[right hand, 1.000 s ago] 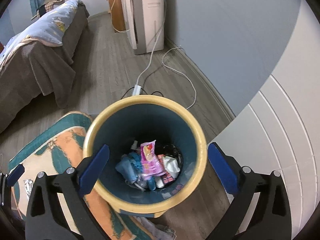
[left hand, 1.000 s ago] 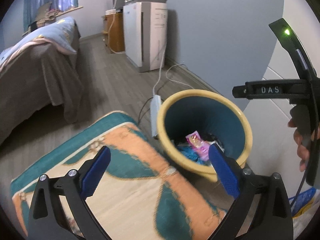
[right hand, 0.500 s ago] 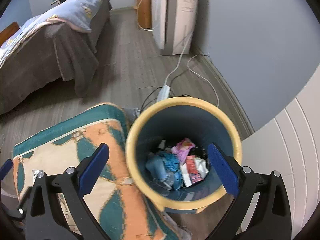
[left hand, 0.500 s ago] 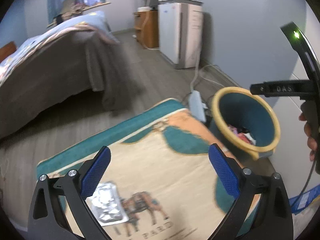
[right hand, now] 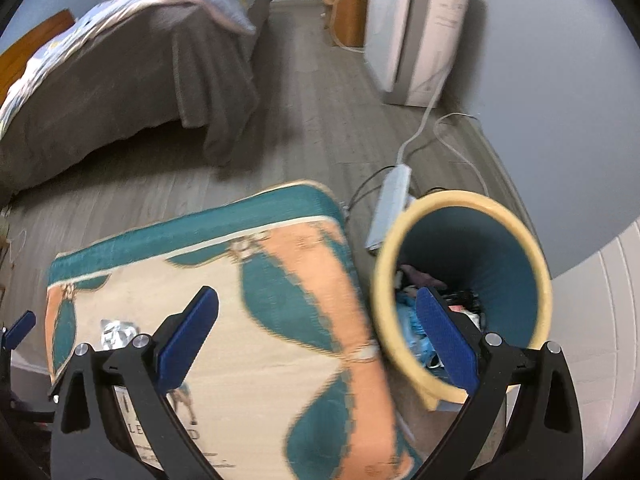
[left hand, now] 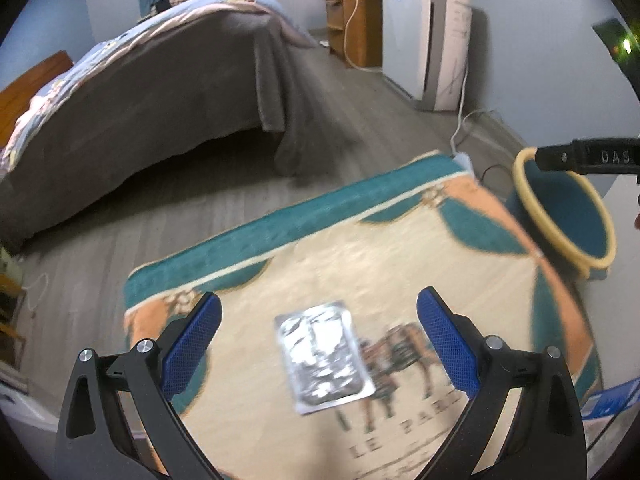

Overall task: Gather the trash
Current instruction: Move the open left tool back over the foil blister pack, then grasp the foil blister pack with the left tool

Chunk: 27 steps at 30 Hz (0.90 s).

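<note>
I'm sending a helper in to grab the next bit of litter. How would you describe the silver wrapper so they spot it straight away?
Start at the teal, orange and cream rug on the wooden floor beside the bed. Near its printed horse picture lies the silver foil wrapper, flat, between the fingers of the open left tool. It is the only shiny, crinkled thing on the rug; the other trash sits inside the yellow-rimmed bin.

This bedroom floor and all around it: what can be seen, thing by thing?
foil packet: one, silver, flat on the rug
rug: one, teal, orange and cream, on the floor
bin: one, blue with yellow rim, beside the rug, trash inside
power strip: one, white, behind the bin
bed: one, grey cover, left
white appliance: one, by the wall
wooden cabinet: one, brown, beside it
left hand-held gripper: open, over the packet
right hand-held gripper: open, empty
</note>
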Available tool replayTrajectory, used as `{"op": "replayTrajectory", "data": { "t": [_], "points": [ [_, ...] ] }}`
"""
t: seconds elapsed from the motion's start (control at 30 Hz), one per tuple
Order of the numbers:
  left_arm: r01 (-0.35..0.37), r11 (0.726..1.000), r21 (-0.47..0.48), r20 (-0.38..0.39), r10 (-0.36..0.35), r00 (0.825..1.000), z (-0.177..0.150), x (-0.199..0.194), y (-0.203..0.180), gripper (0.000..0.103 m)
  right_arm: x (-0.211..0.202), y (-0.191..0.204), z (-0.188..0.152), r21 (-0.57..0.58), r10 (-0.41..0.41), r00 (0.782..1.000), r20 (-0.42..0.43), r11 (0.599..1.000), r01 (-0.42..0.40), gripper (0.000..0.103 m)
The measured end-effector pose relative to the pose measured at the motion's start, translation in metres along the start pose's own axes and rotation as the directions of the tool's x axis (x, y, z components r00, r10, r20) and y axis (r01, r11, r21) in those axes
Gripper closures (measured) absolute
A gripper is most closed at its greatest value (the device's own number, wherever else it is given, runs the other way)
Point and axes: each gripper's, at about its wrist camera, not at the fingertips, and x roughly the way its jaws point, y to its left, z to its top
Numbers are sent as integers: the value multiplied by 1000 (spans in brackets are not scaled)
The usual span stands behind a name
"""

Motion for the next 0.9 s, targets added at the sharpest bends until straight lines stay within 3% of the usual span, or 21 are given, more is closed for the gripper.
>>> {"op": "replayTrajectory", "data": {
  "t": [0.1,0.2,0.4,0.7,0.9],
  "points": [
    [-9,1000,-8,-30,9,999,-10,6,12,6,8,23,-2,-41,7,1000,-17,999,-8,6],
    [10,997,-74,-80,-16,997,-23,20,27,6,15,38,-3,-61,16,999,-29,998,-17,6],
    [19,997,-78,-198,-35,980,-45,54,17,6,28,51,-2,-54,24,998,-52,998,-27,6],
    [50,998,-40,-271,-59,961,-54,86,-5,6,37,41,0,-49,9,998,-64,999,-12,6],
    [67,996,-64,-289,-83,954,-54,93,-3,6,35,55,-6,-87,41,997,-73,995,-47,6]
  ]
}}
